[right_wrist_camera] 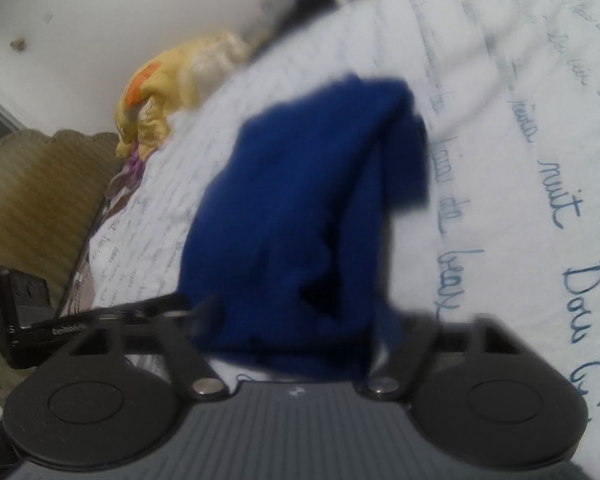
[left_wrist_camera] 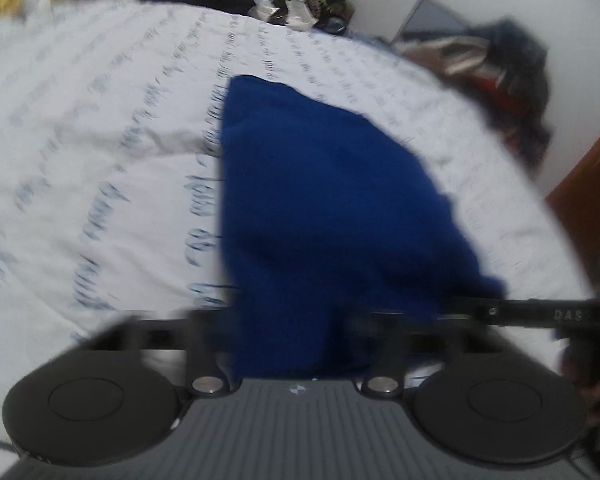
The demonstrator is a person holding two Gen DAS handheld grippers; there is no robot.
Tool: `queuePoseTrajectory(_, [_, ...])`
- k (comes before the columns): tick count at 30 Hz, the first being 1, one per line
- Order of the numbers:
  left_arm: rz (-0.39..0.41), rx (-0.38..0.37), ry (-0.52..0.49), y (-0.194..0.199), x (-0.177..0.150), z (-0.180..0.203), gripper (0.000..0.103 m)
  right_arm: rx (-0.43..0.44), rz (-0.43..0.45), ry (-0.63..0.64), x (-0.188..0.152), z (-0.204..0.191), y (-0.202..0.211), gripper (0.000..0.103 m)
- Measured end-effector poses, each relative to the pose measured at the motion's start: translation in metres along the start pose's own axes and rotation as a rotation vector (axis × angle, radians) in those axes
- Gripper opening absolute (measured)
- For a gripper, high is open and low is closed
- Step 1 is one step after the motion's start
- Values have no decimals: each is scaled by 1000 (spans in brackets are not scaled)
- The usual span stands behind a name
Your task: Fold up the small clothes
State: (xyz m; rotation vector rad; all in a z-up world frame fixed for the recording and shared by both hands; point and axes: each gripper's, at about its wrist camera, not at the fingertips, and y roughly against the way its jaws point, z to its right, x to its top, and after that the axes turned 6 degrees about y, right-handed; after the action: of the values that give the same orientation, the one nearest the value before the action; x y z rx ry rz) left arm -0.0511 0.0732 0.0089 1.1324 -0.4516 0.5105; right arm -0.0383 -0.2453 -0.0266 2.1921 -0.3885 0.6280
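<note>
A dark blue cloth (left_wrist_camera: 320,208) hangs over the white bedsheet with blue handwriting print (left_wrist_camera: 100,140). My left gripper (left_wrist_camera: 296,344) is shut on its near edge; the cloth covers the fingertips. In the right wrist view the same blue cloth (right_wrist_camera: 300,216) drapes forward from my right gripper (right_wrist_camera: 296,344), which is shut on another part of its edge. The other gripper's black body shows at the right edge of the left view (left_wrist_camera: 540,312) and at the left of the right view (right_wrist_camera: 60,320). Both views are motion-blurred.
A pile of clothes and clutter (left_wrist_camera: 300,4) lies at the far end of the bed, with darker clothes (left_wrist_camera: 500,80) at the right. A yellow plush toy (right_wrist_camera: 168,92) sits at the bed's edge, above a tan rug (right_wrist_camera: 32,200).
</note>
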Motion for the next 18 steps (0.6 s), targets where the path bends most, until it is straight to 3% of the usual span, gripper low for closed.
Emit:
queuePoseTrajectory(3, [-52, -21, 52, 6, 10, -20, 16, -10, 8, 33, 1, -6, 8, 13])
queuePoseTrajectory(7, [-29, -4, -20, 12, -2, -26, 16, -72, -9, 144, -8, -18, 20, 15])
queuePoseTrajectory(10, [49, 26, -132, 31, -10, -8, 18, -43, -14, 74, -13, -4, 25, 20])
queuePoseTrajectory(12, [144, 60, -295, 51, -24, 15, 49, -33, 21, 57, -10, -4, 40, 22])
queuePoseTrajectory(13, [171, 59, -367, 57, -32, 24, 80, -20, 48, 56, -9, -6, 47, 25])
queuePoseTrajectory(14, [188, 57, -425, 59, -39, 31, 94, -6, 60, 51, -7, -6, 53, 28])
queuePoseTrajectory(15, [192, 59, -478, 58, -46, 38, 91, 0, 63, 54, -6, -7, 55, 28])
queuePoseTrajectory(17, [165, 85, -565, 46, -54, 49, 70, -10, 47, 86, -3, -14, 51, 28])
queuePoseTrajectory(18, [151, 99, -581, 39, -56, 52, 65, -20, 32, 97, 1, -17, 46, 28])
